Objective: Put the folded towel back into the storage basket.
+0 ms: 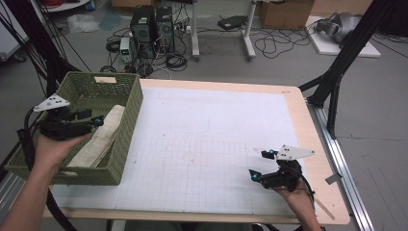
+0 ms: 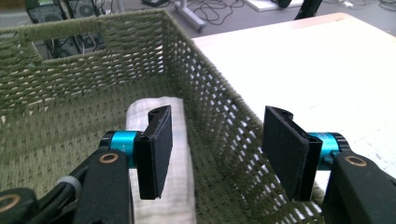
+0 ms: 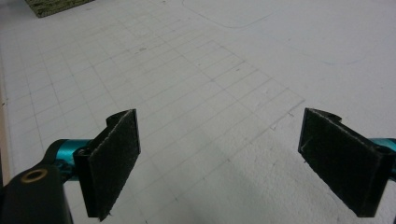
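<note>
Hovering over the green woven basket (image 1: 126, 126) at the tabletop's left edge, the left gripper (image 2: 217, 149) has its jaws parted with nothing between them. The folded white towel (image 1: 100, 137) lies inside the basket along its right wall, below and apart from the pads. This looks like the release step, judged done: the towel is stowed. The right gripper (image 1: 260, 166) rests near the tabletop's front right corner, jaws wide and empty. Next, the left hand likely needs to lift clear of the basket without snagging its rim.
</note>
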Tool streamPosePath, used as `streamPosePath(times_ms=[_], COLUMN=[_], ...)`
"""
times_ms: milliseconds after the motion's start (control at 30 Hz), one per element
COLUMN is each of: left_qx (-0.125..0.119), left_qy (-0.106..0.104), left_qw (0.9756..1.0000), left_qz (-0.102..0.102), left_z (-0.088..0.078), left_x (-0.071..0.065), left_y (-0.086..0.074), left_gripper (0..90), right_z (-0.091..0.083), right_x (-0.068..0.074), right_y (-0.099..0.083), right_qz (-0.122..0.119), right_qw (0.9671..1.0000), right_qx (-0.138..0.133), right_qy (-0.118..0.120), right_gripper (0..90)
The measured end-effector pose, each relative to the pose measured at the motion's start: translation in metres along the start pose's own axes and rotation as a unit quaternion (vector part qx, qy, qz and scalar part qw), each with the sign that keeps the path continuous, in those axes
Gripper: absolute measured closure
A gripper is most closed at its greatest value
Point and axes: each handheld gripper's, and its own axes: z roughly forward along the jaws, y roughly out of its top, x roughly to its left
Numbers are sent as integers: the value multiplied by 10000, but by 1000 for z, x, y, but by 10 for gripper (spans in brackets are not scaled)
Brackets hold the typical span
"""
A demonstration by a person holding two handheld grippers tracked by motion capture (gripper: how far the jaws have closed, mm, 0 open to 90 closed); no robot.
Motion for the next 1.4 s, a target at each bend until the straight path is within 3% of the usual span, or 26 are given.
streamPosePath(times_ms=[433, 1400], left_qx=[-281, -581], left_qy=[-203, -625], left_qw=[9994, 9960], left_qz=[82, 253], left_z=[-3, 1], left_x=[-17, -51], left_y=[3, 6], left_gripper=[413, 393], right_z=[1, 1], right_x=[1, 2], right_y=[0, 1], right_qz=[-8, -35], right_qw=[10000, 10000], right_qx=[-3, 10], right_qy=[25, 47], right_gripper=[122, 122])
